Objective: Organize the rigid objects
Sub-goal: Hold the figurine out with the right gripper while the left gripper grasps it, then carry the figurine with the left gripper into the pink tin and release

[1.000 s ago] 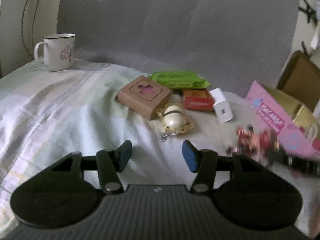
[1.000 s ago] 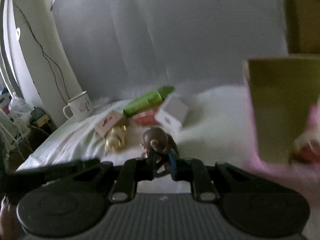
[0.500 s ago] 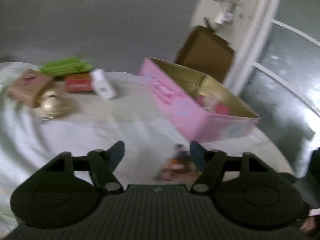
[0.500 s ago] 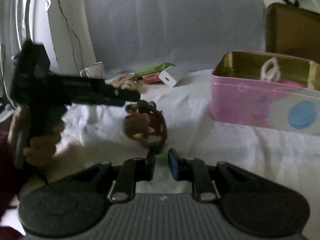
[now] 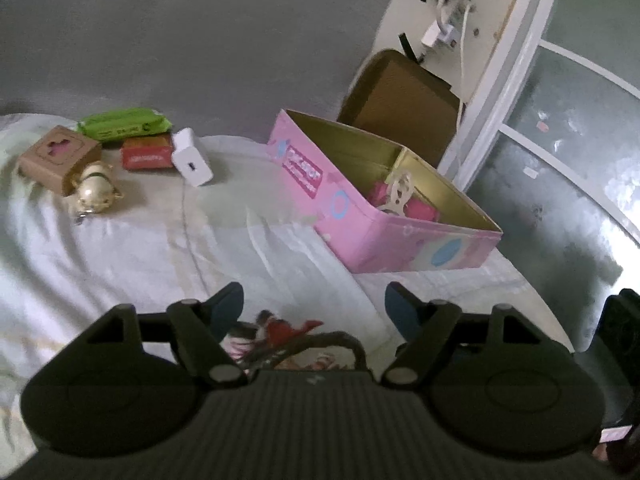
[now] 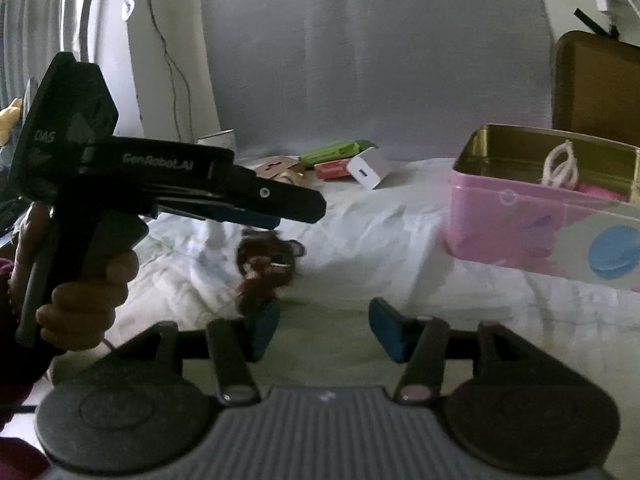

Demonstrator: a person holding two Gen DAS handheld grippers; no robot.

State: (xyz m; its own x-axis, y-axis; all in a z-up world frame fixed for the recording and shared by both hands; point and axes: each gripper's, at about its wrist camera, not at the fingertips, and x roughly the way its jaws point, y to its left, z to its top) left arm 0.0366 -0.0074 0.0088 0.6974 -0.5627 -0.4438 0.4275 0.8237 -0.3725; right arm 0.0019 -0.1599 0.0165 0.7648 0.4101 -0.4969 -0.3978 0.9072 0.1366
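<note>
While my right fingers [image 6: 320, 330] are opening with nothing between them, the small brown toy [image 6: 266, 266] lies just beyond, at centre frame on the bed [image 6: 380, 240]. My left fingers [image 5: 314, 310] stand wide around the toy without pressing it; the pink tin [image 5: 360, 216] sits at centre right.

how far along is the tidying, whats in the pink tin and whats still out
Done: the pink tin already holds a cream ring-shaped piece and pink items. In hand: nothing gripped; the right gripper is opening, with the brown monkey toy just beyond its fingertips, on the sheet; the left gripper is open. Left: monkey toy, gold figurine, white charger, red pack, green pack, cardboard box.
</note>
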